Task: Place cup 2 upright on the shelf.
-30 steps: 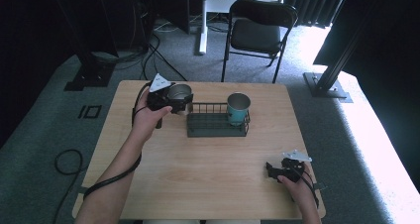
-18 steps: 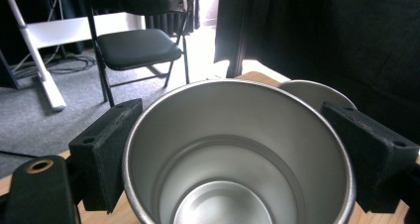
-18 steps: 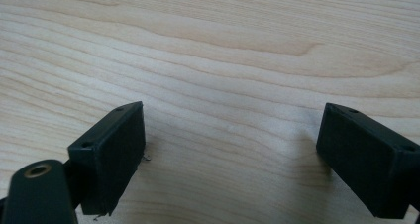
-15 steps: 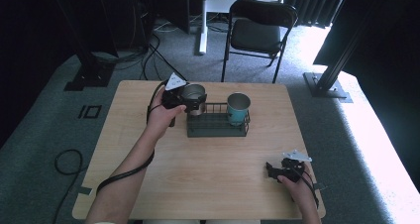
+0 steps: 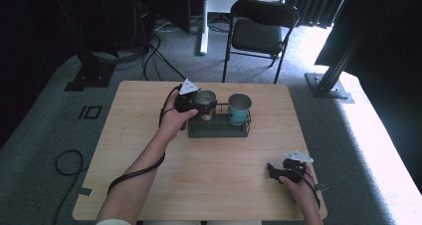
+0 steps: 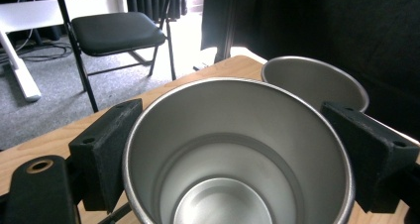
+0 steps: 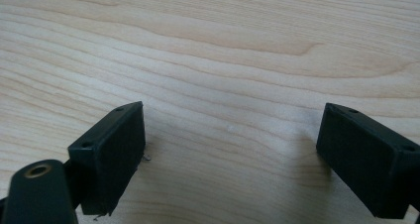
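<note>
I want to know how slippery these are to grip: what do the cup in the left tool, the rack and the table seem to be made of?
The cup looks like brushed steel: grey, with a soft sheen inside. The rack seems to be thin dark wire, probably coated metal. The table shows pale wood grain with a matte finish, either wood or laminate.

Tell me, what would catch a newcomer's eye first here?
Probably the shiny steel cup clamped in the left tool, held over the left end of the dark wire rack on the wooden table. A teal cup stands in the rack's right end. The right tool rests open near the table's right front corner.
</note>
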